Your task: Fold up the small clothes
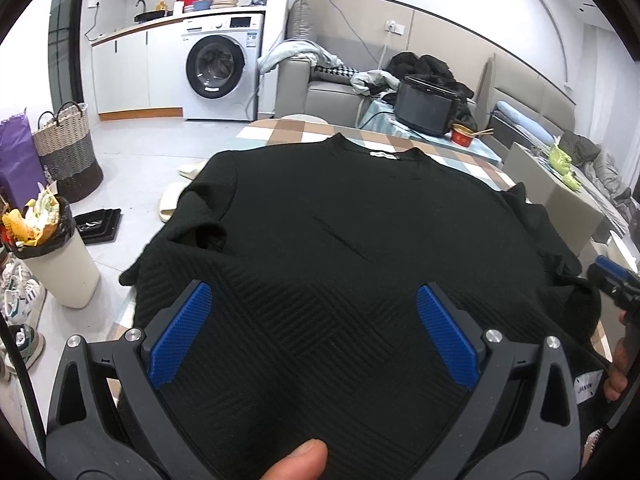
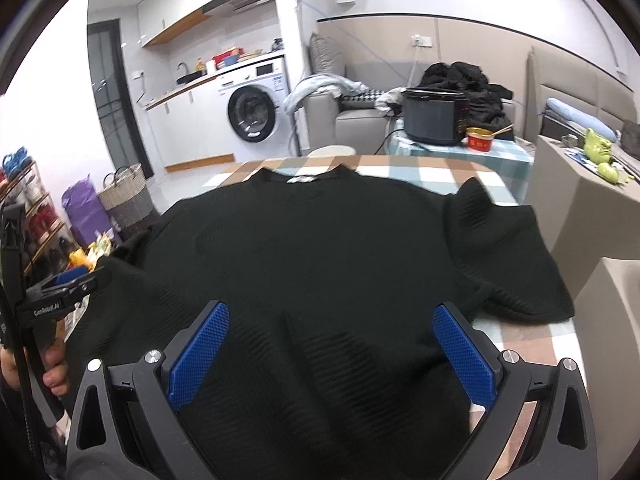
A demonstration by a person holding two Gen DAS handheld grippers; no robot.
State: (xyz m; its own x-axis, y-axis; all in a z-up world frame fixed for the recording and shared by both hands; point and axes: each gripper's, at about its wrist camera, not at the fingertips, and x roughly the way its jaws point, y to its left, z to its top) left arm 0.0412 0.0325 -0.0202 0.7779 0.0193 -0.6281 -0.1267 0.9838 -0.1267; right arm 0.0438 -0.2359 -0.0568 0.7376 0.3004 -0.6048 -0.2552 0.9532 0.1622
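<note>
A black ribbed short-sleeved top (image 1: 344, 240) (image 2: 320, 248) lies spread flat on the checked tablecloth (image 1: 280, 132) (image 2: 400, 164), collar at the far side and hem toward me. My left gripper (image 1: 314, 308) hovers open over the hem's left part, its blue pads (image 1: 180, 332) wide apart with nothing between them. My right gripper (image 2: 332, 328) is open too, above the hem's right part, blue pads (image 2: 464, 356) spread. The right sleeve (image 2: 508, 252) fans out over the table's right edge. The left sleeve (image 1: 192, 216) hangs over the left edge.
A black cooker (image 1: 428, 104) (image 2: 434, 118) and a red bowl (image 1: 464, 134) (image 2: 480, 138) stand beyond the table. A full white bin (image 1: 52, 252), a woven basket (image 1: 68, 148) and slippers (image 1: 172, 200) are on the floor at left. Grey boxes (image 2: 576, 208) sit at right.
</note>
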